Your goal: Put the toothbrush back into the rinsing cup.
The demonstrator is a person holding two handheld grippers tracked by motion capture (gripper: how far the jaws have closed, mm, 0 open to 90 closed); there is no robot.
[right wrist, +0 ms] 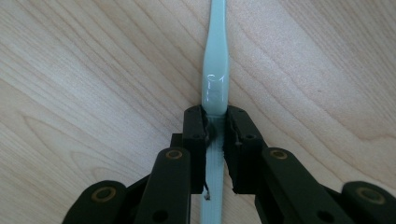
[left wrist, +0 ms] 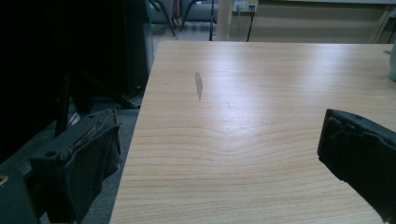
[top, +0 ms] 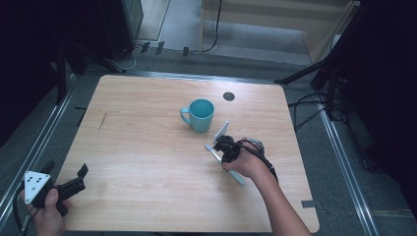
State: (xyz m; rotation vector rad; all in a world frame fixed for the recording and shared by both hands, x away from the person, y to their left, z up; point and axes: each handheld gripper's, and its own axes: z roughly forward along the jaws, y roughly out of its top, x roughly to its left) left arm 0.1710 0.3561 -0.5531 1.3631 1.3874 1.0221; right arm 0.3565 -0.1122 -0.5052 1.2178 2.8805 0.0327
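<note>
Toothbrush point(right wrist: 215, 88) pinched in right gripper point(right wrist: 215, 122) on light wood table point(top: 147, 147); left gripper point(left wrist: 219, 158) spread.

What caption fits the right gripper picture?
Right gripper pinching a pale green toothbrush lying on the wooden table.

The pale blue-green plastic toothbrush-like stick point(right wrist: 215, 88) runs off the top edge, its head unseen; the teal ceramic mug point(left wrist: 392, 70) is cut by the right edge.

A light wooden table point(top: 147, 147) (dark streak near its left side) carries a teal mug point(top: 199, 115) just beyond the right gripper point(top: 222, 146), whose jaws pinch a pale toothbrush point(right wrist: 215, 79) lying on the wood.
</note>
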